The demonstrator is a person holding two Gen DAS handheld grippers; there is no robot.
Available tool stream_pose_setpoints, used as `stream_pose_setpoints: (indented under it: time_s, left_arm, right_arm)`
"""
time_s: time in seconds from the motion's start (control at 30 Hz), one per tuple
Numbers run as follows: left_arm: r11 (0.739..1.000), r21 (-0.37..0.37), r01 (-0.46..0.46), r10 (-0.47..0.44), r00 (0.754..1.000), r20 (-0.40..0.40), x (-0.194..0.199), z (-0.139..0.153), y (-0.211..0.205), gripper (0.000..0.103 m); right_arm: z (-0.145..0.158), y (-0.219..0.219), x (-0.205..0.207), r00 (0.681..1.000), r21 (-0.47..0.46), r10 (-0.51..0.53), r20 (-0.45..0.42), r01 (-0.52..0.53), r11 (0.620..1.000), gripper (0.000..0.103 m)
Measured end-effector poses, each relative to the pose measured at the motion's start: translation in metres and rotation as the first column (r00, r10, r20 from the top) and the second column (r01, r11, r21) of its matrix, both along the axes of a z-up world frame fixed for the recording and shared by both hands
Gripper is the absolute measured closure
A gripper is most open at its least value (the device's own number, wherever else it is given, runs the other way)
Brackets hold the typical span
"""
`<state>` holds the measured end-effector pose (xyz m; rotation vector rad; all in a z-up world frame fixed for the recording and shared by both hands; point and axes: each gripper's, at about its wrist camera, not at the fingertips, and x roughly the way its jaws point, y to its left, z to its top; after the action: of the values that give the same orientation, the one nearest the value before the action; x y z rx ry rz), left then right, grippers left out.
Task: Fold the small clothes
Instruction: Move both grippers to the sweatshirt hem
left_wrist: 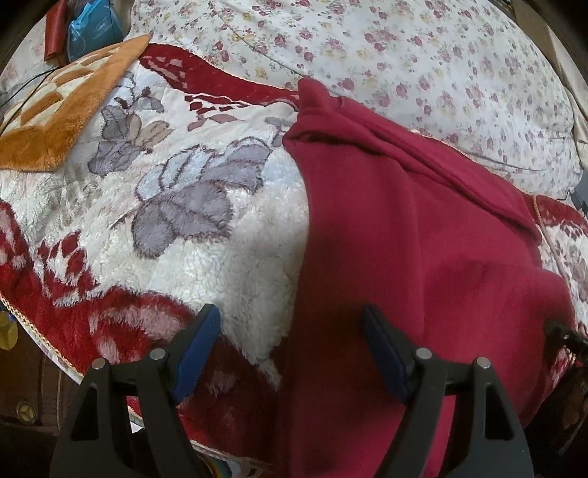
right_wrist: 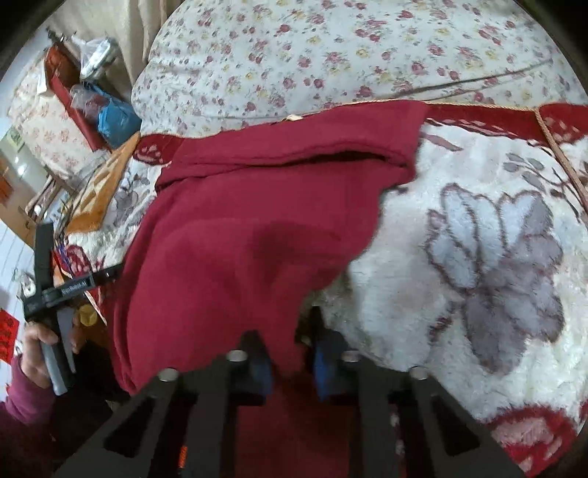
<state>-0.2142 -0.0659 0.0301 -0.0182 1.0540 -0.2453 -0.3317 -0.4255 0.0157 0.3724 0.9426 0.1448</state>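
Note:
A dark red garment (left_wrist: pixel 404 228) lies on a fluffy white, red and grey floral blanket (left_wrist: pixel 205 228), its near part hanging over the bed's front edge. My left gripper (left_wrist: pixel 290 327) is open; its left finger is over the blanket and its right finger over the garment's left edge. In the right wrist view the garment (right_wrist: pixel 239 228) drapes toward me. My right gripper (right_wrist: pixel 288 353) is shut on the garment's near edge, with cloth bunched between the blue pads. The left gripper's body (right_wrist: pixel 51 290), held in a hand, shows at the left.
A floral quilt (left_wrist: pixel 404 55) lies behind the blanket. An orange checked mat (left_wrist: pixel 62 110) sits at the back left, with a blue bag (left_wrist: pixel 92 29) beyond it. The blanket's near edge (left_wrist: pixel 22 316) drops off toward a dark floor.

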Motion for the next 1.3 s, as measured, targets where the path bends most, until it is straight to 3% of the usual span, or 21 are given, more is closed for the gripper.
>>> stream_pose_setpoints:
  time_s: [0.13,0.3,0.37,0.4,0.43,0.5,0.63,0.8,0.97,1.2,1.3]
  left_arm:
    - [1.0,0.003,0.0,0.0,1.0,0.001,-0.001,-0.001,-0.001,0.025]
    - [1.0,-0.012,0.005,-0.005,1.0,-0.014,-0.009,0.002,0.004,0.025]
    - [0.999,-0.048,0.005,-0.007,0.999,-0.033,-0.018,0.004,0.01,0.025]
    - [0.998,-0.07,0.008,-0.011,0.999,-0.044,-0.023,0.004,0.013,0.025]
    - [0.997,-0.083,0.007,-0.011,0.999,-0.05,-0.027,0.004,0.014,0.025]
    - [0.995,-0.102,0.005,-0.012,0.998,-0.061,-0.039,0.004,0.018,0.025]
    - [0.997,-0.064,0.045,-0.051,0.994,-0.097,-0.062,-0.007,0.019,0.025]
    - [0.993,-0.047,0.109,-0.115,0.981,-0.159,-0.083,-0.026,0.011,0.025]
    - [0.988,-0.04,0.149,-0.154,0.971,-0.181,-0.085,-0.033,-0.001,0.025]
    - [0.988,-0.069,0.137,-0.149,0.965,-0.216,-0.087,-0.037,-0.002,0.025]
    - [0.988,-0.056,0.147,-0.156,0.959,-0.237,-0.09,-0.045,-0.005,0.025]
  right_arm:
    - [-0.006,-0.011,-0.007,0.997,-0.037,-0.046,-0.069,0.044,0.998,0.093]
    - [0.0,-0.011,-0.008,0.997,-0.022,-0.031,-0.066,0.029,0.999,0.089]
    - [0.004,-0.012,-0.013,0.996,0.012,-0.001,-0.085,0.002,1.0,0.058]
    - [0.005,-0.012,-0.018,0.995,0.031,0.019,-0.096,-0.016,0.999,0.034]
    - [0.006,-0.01,-0.024,0.994,0.035,0.04,-0.103,-0.037,0.999,0.029]
    - [0.004,-0.003,-0.033,0.989,0.017,0.083,-0.124,-0.082,0.997,0.029]
    - [-0.01,0.01,-0.047,0.971,0.02,0.155,-0.183,-0.154,0.988,0.029]
    - [-0.018,0.018,-0.057,0.962,0.003,0.189,-0.197,-0.192,0.981,0.029]
    - [-0.017,0.031,-0.065,0.936,0.066,0.295,-0.193,-0.287,0.956,0.045]
    - [-0.027,0.026,-0.063,0.928,0.063,0.268,-0.26,-0.26,0.963,0.042]
    - [-0.036,0.026,-0.063,0.919,0.108,0.27,-0.287,-0.249,0.963,0.041]
